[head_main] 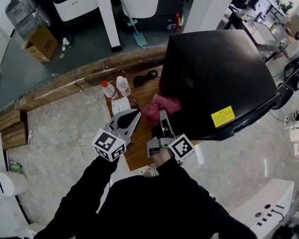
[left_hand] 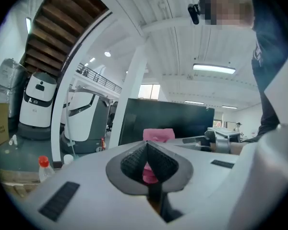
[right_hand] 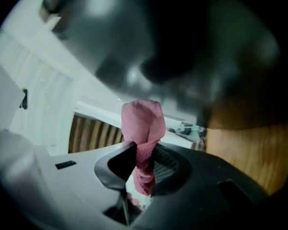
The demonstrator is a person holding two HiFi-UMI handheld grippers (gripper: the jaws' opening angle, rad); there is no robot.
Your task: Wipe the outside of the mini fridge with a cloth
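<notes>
You have the crumpled pink cloth in hand and up at the glossy black box-shaped mini fridge, so I judge the wipe to be starting or barely under way, not finished. The cloth sits at the centre of the head view, against the fridge's lower-left edge. Whether it actually presses on the surface, I cannot tell. Nothing marks any face as already cleaned. Treat the broad top that fills the upper right of the frame, the strip around the small yellow rectangular sticker, and the sides as work left to do.

Your right gripper is clamped on the cloth. Its jaws are drawn nearly together on a twisted neck of fabric, and a loose bunch stands above the tips towards the dark, blurred fridge surface in the upper part of the right gripper view.

Your left gripper lies just left of the right one, its tip just beside the cloth. Its jaws are closed tip to tip and grip nothing I can make out. The sliver of pink in the gap below the tips looks like the cloth seen beyond.

Farther off, at centre left of the head view, two small clear plastic bottles stand on the brown wooden table top
</notes>
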